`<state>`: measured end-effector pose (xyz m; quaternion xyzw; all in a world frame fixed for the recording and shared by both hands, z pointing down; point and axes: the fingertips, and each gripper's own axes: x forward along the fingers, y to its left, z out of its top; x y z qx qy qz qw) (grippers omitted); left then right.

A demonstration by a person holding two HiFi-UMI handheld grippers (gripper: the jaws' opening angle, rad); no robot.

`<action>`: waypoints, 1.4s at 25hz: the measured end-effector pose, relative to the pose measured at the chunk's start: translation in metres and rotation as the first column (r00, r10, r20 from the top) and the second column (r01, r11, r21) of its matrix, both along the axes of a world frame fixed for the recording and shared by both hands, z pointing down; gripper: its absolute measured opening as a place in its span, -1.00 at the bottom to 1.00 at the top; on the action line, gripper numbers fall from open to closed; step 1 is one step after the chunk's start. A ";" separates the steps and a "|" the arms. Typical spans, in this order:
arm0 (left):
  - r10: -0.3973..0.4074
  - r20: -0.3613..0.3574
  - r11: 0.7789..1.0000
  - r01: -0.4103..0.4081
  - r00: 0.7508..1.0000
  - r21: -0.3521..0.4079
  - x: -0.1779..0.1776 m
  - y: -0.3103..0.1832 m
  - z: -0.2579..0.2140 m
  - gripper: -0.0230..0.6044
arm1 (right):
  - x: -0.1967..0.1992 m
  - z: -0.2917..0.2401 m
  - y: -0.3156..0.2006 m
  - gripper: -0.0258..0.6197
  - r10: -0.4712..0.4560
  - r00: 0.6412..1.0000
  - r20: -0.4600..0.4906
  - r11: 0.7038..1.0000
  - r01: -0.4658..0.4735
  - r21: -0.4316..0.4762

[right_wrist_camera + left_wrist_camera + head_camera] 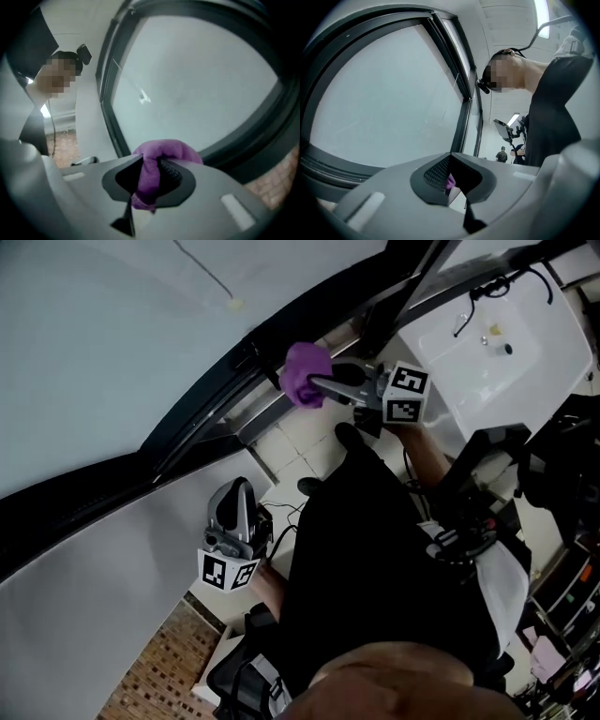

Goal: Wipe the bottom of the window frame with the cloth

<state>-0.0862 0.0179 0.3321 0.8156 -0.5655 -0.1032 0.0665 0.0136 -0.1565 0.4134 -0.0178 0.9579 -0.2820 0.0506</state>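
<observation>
**Figure. Cloth at the lower rail of the window, with likely failure modes.**

The purple cloth (305,374) sits bunched at the tip of the right gripper (325,383), at the dark bottom rail of the window frame (202,423), towards the rail's right-hand end. The head view does not settle whether the cloth is pressed against the rail.

In the right gripper view, the jaws are clamped on a narrow fold of the cloth (159,161). Most of the fabric bulges ahead of and above the pads, and a short tail hangs below.

The left gripper (236,512) is held low, well apart from the cloth, beside the pale wall under the window. Its jaws are drawn nearly together, with only a sliver of gap and nothing between them.

The pane (112,324) lies just above the rail.

Probable risks:
- **(a) Losing the cloth.** The grip takes only a thin fold, so friction along the rail may drag the cloth out of the jaws.
- **(b) Scraping the frame.** The loose wad may roll aside under pressure. The hard jaw tips would then meet the frame or the glass.
- **(c) Missing the rail.** The rail is narrow and recessed, so a stroke aimed slightly high would wipe the pane instead.
- **(d) Knocking the wall.** The idle left gripper is close to the wall and may strike it if the body shifts sideways.
</observation>
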 end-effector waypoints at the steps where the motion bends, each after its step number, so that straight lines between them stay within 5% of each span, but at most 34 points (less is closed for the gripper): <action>1: 0.007 0.007 1.000 -0.007 1.000 -0.005 0.003 -0.002 -0.002 -0.92 | -0.005 -0.010 -0.023 -0.72 0.086 0.996 0.000 0.991 -0.086 0.099; 2: 0.010 0.012 1.000 -0.010 1.000 -0.010 0.006 -0.002 -0.003 -0.92 | -0.016 -0.012 -0.039 -0.72 0.160 0.986 -0.054 0.950 -0.139 0.279; 3: 0.011 0.015 1.000 -0.011 1.000 -0.014 0.009 -0.001 -0.003 -0.92 | -0.032 -0.009 -0.050 -0.72 0.224 0.966 -0.128 0.860 -0.134 0.493; 4: 0.010 0.016 1.000 -0.010 1.000 -0.017 0.013 0.000 -0.002 -0.92 | -0.051 -0.002 -0.058 -0.72 0.274 0.941 -0.198 0.735 -0.072 0.674; 6: 0.004 0.017 1.000 -0.004 1.000 -0.027 0.023 -0.005 -0.001 -0.92 | -0.082 0.014 -0.067 -0.72 0.298 0.909 -0.292 0.516 0.104 0.850; 7: 0.002 0.019 1.000 -0.002 1.000 -0.032 0.027 -0.008 -0.002 -0.92 | -0.090 0.019 -0.068 -0.74 0.277 0.907 -0.318 0.443 0.173 0.880; 8: 0.002 0.021 0.999 -0.001 1.000 -0.034 0.029 -0.011 -0.003 -0.92 | -0.092 0.021 -0.065 -0.74 0.246 0.910 -0.334 0.392 0.222 0.893; 10: 0.003 0.022 0.999 -0.002 1.000 -0.034 0.027 -0.010 -0.004 -0.92 | -0.083 0.021 -0.046 -0.73 0.160 0.922 -0.351 0.341 0.282 0.897; 13: 0.004 0.019 0.999 -0.004 1.000 -0.040 0.023 -0.008 0.002 -0.92 | -0.057 0.024 -0.002 -0.73 0.020 0.933 -0.361 0.347 0.332 0.877; 16: 0.017 0.020 0.999 -0.016 1.000 -0.040 0.025 -0.011 0.004 -0.92 | -0.014 0.024 0.057 -0.73 -0.219 0.888 -0.404 0.415 0.459 0.785; 18: 0.025 0.022 0.999 -0.025 0.999 -0.036 0.028 -0.015 0.002 -0.92 | 0.007 0.007 0.079 -0.73 -0.364 0.873 -0.324 0.481 0.474 0.738; 19: 0.027 0.024 0.999 -0.026 0.999 -0.035 0.029 -0.017 0.001 -0.92 | 0.008 -0.007 0.071 -0.72 -0.368 0.899 -0.237 0.542 0.415 0.730; 21: 0.027 0.028 0.999 -0.026 0.999 -0.034 0.030 -0.018 -0.001 -0.92 | -0.004 -0.028 0.024 -0.72 -0.193 0.976 -0.099 0.722 0.209 0.660; 22: 0.026 0.029 0.999 -0.025 0.999 -0.033 0.030 -0.018 -0.002 -0.92 | -0.015 -0.031 -0.007 -0.72 -0.048 0.994 -0.100 0.786 0.099 0.610; 23: 0.024 0.029 0.999 -0.023 0.999 -0.033 0.031 -0.017 -0.002 -0.92 | -0.029 -0.029 -0.036 -0.72 0.087 0.986 -0.140 0.804 0.013 0.595; 25: 0.017 0.029 0.999 -0.016 0.999 -0.035 0.033 -0.015 -0.001 -0.92 | -0.063 -0.016 -0.071 -0.72 0.241 0.940 -0.240 0.755 -0.026 0.656; 29: -0.012 0.027 0.999 0.013 1.000 -0.032 0.033 -0.009 0.000 -0.92 | -0.111 0.027 -0.070 -0.73 0.242 0.863 -0.444 0.671 0.181 0.719; 32: -0.039 0.031 0.999 0.040 0.999 -0.027 0.028 -0.004 -0.003 -0.92 | -0.099 0.035 -0.072 -0.73 0.272 0.798 -0.537 0.638 0.268 0.722; 35: -0.057 0.029 0.998 0.057 0.998 -0.020 0.023 0.000 -0.005 -0.92 | -0.071 0.029 -0.093 -0.73 0.410 0.714 -0.568 0.581 0.276 0.766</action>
